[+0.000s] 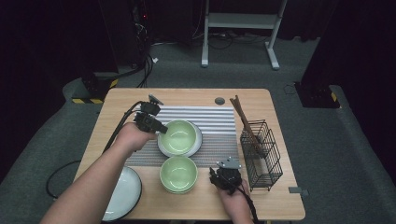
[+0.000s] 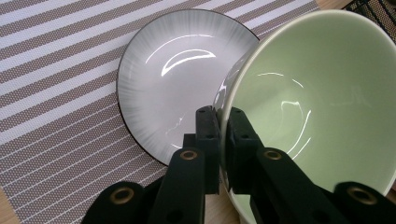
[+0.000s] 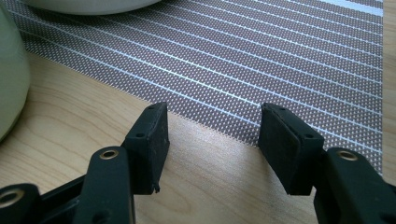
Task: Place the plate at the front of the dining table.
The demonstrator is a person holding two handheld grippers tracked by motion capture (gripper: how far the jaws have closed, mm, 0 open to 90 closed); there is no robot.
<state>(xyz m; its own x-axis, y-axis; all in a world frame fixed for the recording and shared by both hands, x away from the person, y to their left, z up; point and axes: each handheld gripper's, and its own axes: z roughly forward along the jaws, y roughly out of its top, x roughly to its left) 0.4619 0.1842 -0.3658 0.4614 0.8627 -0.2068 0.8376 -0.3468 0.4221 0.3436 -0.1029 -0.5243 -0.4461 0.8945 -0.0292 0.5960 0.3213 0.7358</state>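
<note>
Pinching green bowl (image 2: 317, 98) rim, left tongs (image 2: 223, 135) (no lettering)

On the wooden table (image 1: 275, 205), the left gripper (image 1: 158, 127) grips the rim of a green bowl (image 1: 179, 137) above a grey plate (image 1: 198, 145) on the striped mat (image 1: 215, 119); a second green bowl (image 1: 178, 173) sits nearer; the right gripper (image 1: 217, 178) rests beside a wire basket (image 1: 262, 155).
</note>
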